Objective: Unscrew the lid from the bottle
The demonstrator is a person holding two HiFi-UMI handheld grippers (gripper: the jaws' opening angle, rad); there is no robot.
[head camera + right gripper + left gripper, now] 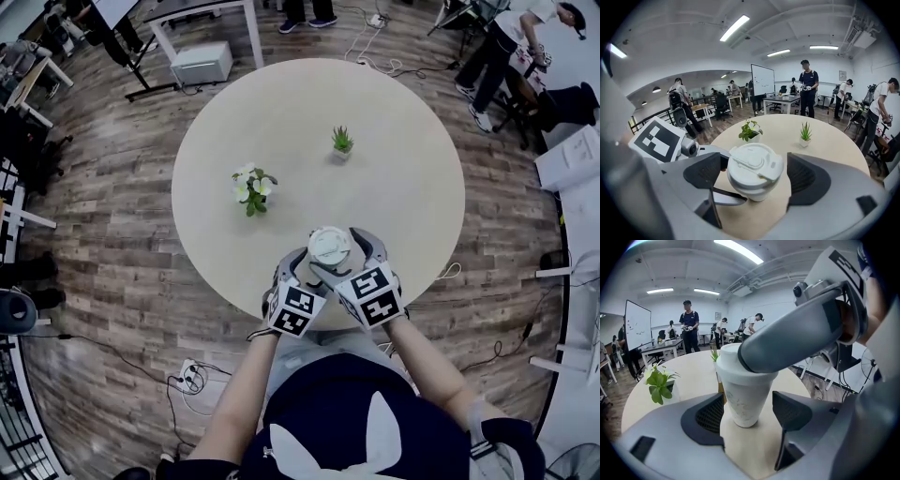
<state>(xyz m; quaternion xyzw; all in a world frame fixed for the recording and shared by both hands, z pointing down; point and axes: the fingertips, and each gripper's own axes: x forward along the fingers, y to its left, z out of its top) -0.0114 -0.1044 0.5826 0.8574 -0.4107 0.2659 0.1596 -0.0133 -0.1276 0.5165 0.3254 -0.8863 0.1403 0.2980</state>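
Observation:
A white paper-style bottle cup with a white lid (330,246) stands upright near the front edge of the round beige table (281,112). In the left gripper view its body (743,401) sits between the jaws of my left gripper (747,411). The left pad is close to it, and a gap shows at the right pad. My right gripper (754,176) is higher up and brackets the lid (754,164), with space showing beside the right pad. One right finger (797,333) crosses over the lid's rim. Both grippers (298,267) (343,255) are open.
A potted plant with white flowers (252,187) and a small green plant (342,142) stand farther back on the table. A white box (202,63) sits on the wooden floor beyond. Several people, desks and a whiteboard (762,79) fill the room behind.

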